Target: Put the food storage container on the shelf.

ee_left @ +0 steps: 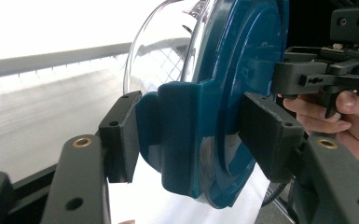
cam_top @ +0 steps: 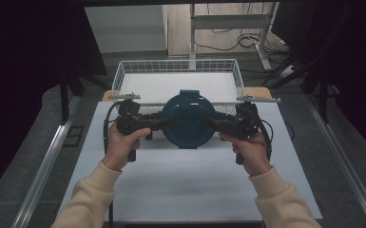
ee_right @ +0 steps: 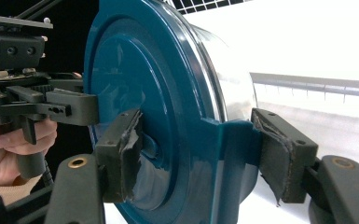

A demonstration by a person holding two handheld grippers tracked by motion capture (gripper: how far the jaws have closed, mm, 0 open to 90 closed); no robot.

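Container (cam_top: 187, 118), round, teal lid over clear bowl, held above white table (cam_top: 171, 185), just before wire basket (cam_top: 178, 66). Left gripper (ee_left: 186, 130) clamped on one lid tab, right gripper (ee_right: 200, 154) pinching opposite tab.

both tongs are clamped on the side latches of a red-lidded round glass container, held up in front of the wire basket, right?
Not quite: the lid is dark teal blue, not red, as the high view and both gripper views show. The rest holds: the left tongs and right tongs are each clamped on a side latch of the round glass container, held in front of the white wire basket.
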